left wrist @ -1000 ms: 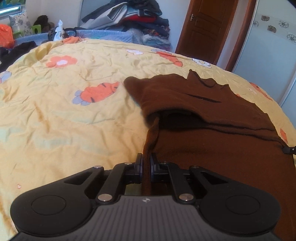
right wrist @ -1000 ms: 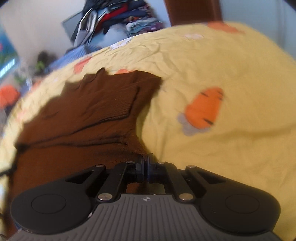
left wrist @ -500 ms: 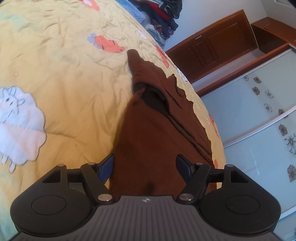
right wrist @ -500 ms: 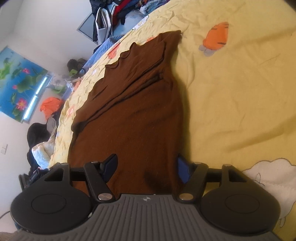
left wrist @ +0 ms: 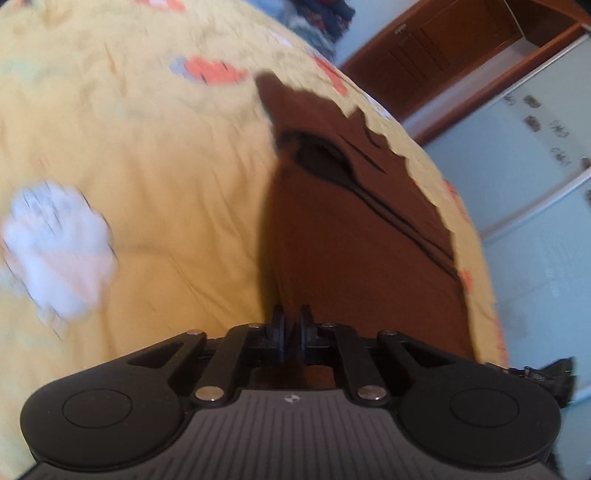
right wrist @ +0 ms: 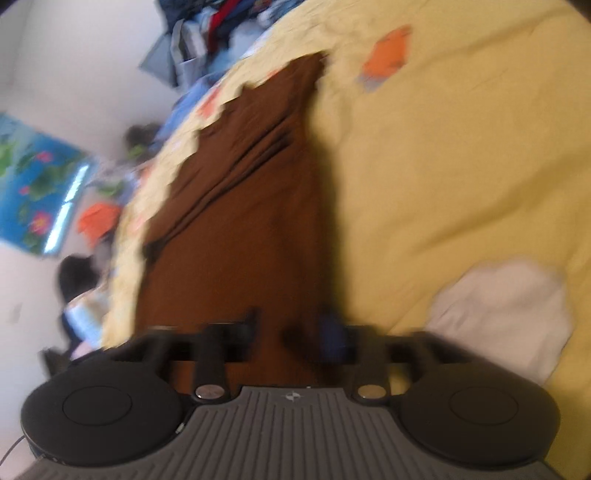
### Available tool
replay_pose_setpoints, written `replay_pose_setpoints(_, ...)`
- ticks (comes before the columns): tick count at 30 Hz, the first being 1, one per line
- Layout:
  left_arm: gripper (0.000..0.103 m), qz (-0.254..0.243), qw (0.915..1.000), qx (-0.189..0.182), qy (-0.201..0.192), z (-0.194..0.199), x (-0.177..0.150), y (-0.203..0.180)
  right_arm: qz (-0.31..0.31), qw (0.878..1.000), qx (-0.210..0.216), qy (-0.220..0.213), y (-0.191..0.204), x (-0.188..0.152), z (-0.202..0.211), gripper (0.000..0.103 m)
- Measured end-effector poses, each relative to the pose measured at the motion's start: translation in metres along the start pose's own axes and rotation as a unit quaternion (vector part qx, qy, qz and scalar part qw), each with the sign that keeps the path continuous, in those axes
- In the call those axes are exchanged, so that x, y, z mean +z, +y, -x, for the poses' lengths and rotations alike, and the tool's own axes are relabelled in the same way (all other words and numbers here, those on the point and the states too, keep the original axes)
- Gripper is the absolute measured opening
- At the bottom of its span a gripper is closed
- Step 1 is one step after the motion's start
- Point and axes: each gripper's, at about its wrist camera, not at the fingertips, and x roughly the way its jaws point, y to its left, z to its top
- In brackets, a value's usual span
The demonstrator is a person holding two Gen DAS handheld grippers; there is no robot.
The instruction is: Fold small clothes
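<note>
A brown knitted garment (left wrist: 351,240) lies folded lengthwise on the yellow bed cover (left wrist: 166,184), its scalloped edge at the far side. My left gripper (left wrist: 291,328) sits at the garment's near left edge. Its jaws are closing, almost together, with a fold of brown cloth pinched between the fingers. In the right wrist view the same garment (right wrist: 251,221) runs away from my right gripper (right wrist: 291,328). That gripper's jaws are opening and stand wide over the near right edge. The cloth lies under and between the fingers (right wrist: 332,328), and the pads do not press on it. The view is blurred.
The cover carries orange carrot prints (left wrist: 210,72) and white sheep prints (right wrist: 506,314). A pile of clothes (right wrist: 207,26) lies beyond the bed. A wooden door (left wrist: 443,48) and pale sliding panels (left wrist: 535,147) stand at the right. More clutter sits by the left wall (right wrist: 96,218).
Both grippers let go of the garment, moved back along its sides and rolled. The left one has closed again on the near edge; the right one has opened wider.
</note>
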Motion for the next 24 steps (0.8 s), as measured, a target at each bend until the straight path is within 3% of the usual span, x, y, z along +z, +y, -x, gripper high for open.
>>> replay_pose_setpoints(2, 0.038, 0.008, 0.9994, -0.029, 0.014, -0.001, -0.014, 0.0, 0.006, 1.0, 0.015, 0.016, 0.007, -0.014, 0.003, 0.076)
replay_pose_setpoints(4, 0.038, 0.007, 0.9992, -0.038, 0.011, 0.0, -0.022, 0.0, 0.004, 0.999, 0.028, 0.026, 0.01, -0.027, 0.003, 0.071)
replay_pose_setpoints(5, 0.037, 0.008, 0.9992, -0.038, 0.009, 0.001, -0.024, 0.0, 0.005, 0.999, 0.026, 0.027, 0.01, -0.032, 0.003, 0.051)
replay_pose_setpoints(6, 0.023, 0.008, 0.9995, -0.029, 0.007, 0.002, -0.025, 0.0, 0.009, 0.999, 0.017, 0.033, 0.011, -0.035, 0.002, 0.016)
replay_pose_setpoints(7, 0.012, 0.004, 0.9999, -0.009, 0.007, 0.001, -0.024, -0.001, 0.015, 0.999, -0.001, 0.04, 0.01, -0.037, 0.0, 0.012)
replay_pose_setpoints(8, 0.008, -0.003, 1.0, 0.005, 0.006, 0.002, -0.024, -0.001, 0.022, 0.999, -0.014, 0.034, 0.008, -0.04, 0.001, 0.01)
replay_pose_setpoints(13, 0.004, -0.062, 0.9955, 0.069, -0.017, 0.02, -0.021, -0.001, -0.001, 1.0, -0.021, -0.006, -0.019, -0.039, 0.028, 0.008)
replay_pose_setpoints(16, 0.004, -0.036, 0.9983, 0.044, 0.008, 0.024, -0.026, 0.004, -0.02, 1.0, -0.011, 0.005, -0.02, -0.045, 0.025, 0.014)
replay_pose_setpoints(20, 0.013, -0.01, 0.999, 0.003, 0.044, 0.025, -0.047, 0.003, 0.006, 1.0, 0.016, 0.023, -0.001, -0.055, 0.027, 0.073)
replay_pose_setpoints(21, 0.013, -0.003, 0.9988, -0.008, 0.048, 0.024, -0.053, 0.003, 0.01, 0.999, 0.02, 0.03, 0.004, -0.057, 0.026, 0.077)
replay_pose_setpoints(24, 0.015, 0.019, 0.9967, -0.035, 0.07, 0.025, -0.065, 0.006, 0.035, 0.998, 0.014, 0.054, 0.018, -0.066, 0.024, 0.077)
